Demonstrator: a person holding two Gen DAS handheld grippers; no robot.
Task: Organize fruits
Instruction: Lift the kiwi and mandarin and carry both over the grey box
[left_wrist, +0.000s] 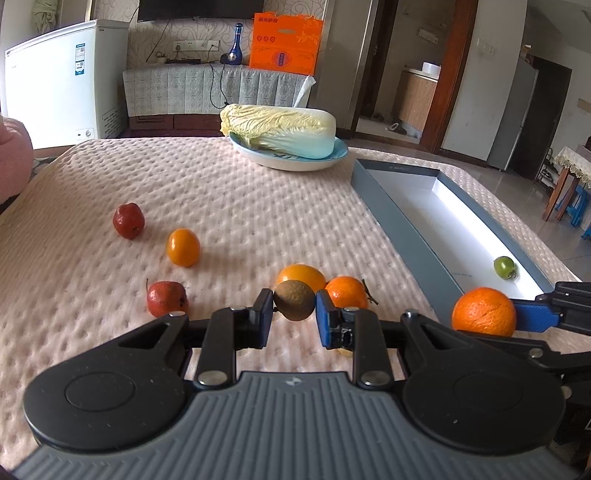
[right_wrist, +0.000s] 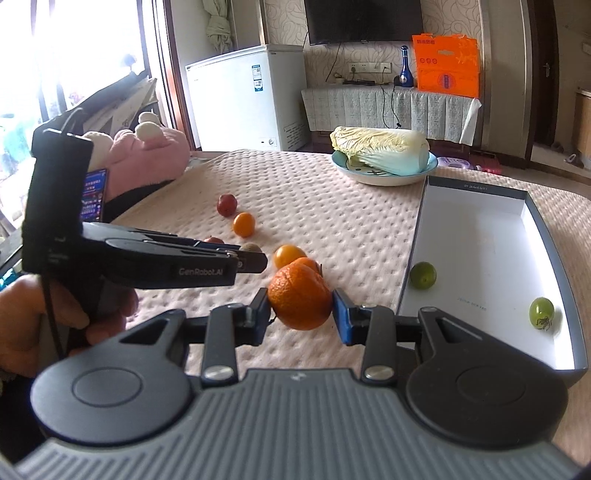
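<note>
A brown kiwi (left_wrist: 294, 300) is clamped by the left hand-held gripper (left_wrist: 294, 308); an orange (right_wrist: 300, 301) is clamped by the right hand-held gripper (right_wrist: 300, 314).

— Left wrist view: low over the quilted table (left_wrist: 258, 206), looking forward along the left gripper (left_wrist: 294, 301), close to the scattered fruit, box (left_wrist: 391, 210) off to the right.

— Right wrist view: slightly higher, further right, facing the same way along the right gripper (right_wrist: 300, 304).

— Shared: cabbage plate (left_wrist: 295, 162) (right_wrist: 369, 177), box (right_wrist: 417, 236), freezer, orange bag on the far wall.

— Each gripper visible in the other's view.
</note>
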